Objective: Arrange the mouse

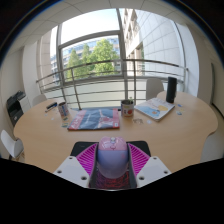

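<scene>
The fingers (112, 170) are clenched on the mouse (112, 156), both pink pads pressing its sides, probably so it can be carried above the counter (40, 140) to its spot. Beyond, at 11 o'clock, lies a magazine (95, 119); at 12 a cup (127, 107); at 1 papers (154, 109)

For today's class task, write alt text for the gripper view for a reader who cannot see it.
A pale pink mouse sits between the pink pads of the hand-held gripper, above a round wooden table. Beyond lie a magazine, a cup and large windows.
</scene>
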Available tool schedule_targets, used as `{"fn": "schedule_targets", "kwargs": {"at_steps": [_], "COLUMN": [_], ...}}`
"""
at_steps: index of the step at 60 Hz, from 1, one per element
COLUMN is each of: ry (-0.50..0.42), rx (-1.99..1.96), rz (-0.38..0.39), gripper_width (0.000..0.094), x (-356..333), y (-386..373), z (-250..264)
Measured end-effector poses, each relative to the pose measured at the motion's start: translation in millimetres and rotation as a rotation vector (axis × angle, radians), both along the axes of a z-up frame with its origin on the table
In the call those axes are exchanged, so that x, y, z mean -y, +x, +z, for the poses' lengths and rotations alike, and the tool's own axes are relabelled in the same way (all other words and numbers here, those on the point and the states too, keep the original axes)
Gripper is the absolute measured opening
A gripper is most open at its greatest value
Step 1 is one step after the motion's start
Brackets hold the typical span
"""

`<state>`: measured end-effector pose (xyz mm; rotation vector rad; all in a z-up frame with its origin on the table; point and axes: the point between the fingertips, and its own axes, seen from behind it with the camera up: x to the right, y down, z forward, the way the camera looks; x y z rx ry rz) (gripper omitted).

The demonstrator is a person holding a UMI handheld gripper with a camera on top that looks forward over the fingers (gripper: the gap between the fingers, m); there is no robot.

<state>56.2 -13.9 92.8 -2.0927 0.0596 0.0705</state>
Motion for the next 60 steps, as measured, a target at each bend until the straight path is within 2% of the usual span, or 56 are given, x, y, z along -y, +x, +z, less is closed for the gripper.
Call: {"fn": "schedule_targets", "kwargs": {"at_steps": [7,17,24,26,42,51,60], "ry": [-0.123,-0.175,-0.154,-0.153,-0.108,-0.077,-0.064], "rx": [-0.005,0.021,0.045,0.06,0.109,0.168,0.148], "rz": [-0.019,-0.028,-0.044,-0.045,-0.063,-0.044,-0.044], "gripper_width": [0.0478,0.0585,0.0861,0.0827,0.0846,0.0847,0.0848], "x": [-9.5,-2.3,12.1,18.9,117.9,181.7,238.4], "y": [-8.1,-10.8,-9.8,-11.0,-30.8,-43.0,-53.8], "z": [-76.3,-100.4,-77.5,-61.7,45.3,82.4,96.7]}}
